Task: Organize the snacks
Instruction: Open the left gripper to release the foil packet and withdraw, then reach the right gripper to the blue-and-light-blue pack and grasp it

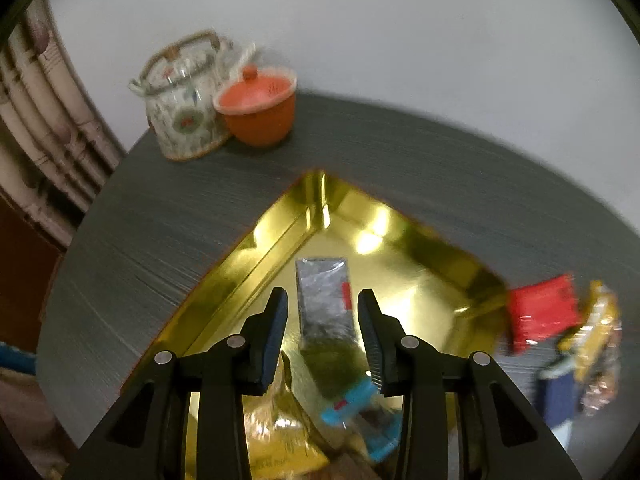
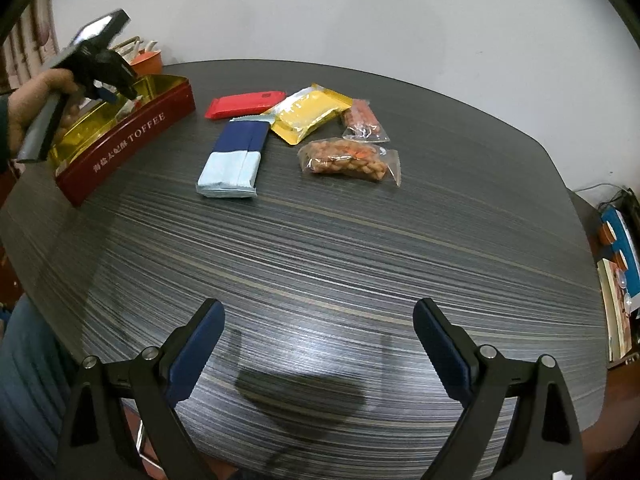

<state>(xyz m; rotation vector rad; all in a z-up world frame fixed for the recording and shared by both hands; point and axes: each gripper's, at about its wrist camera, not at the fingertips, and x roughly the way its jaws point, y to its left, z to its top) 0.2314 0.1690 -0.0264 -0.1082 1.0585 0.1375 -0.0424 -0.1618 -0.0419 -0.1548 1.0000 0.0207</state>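
A red TOFFEE tin with a gold inside stands at the table's left. My left gripper is open above it, over a silver and blue snack packet lying in the tin beside a yellow packet. The left gripper also shows in the right wrist view. My right gripper is open and empty above the bare near table. A red packet, a blue packet, a yellow packet and two clear nut bags lie mid-table.
A patterned teapot and an orange lidded bowl stand at the far left corner by the white wall. The dark striped table has a rounded edge. Books sit beyond its right edge.
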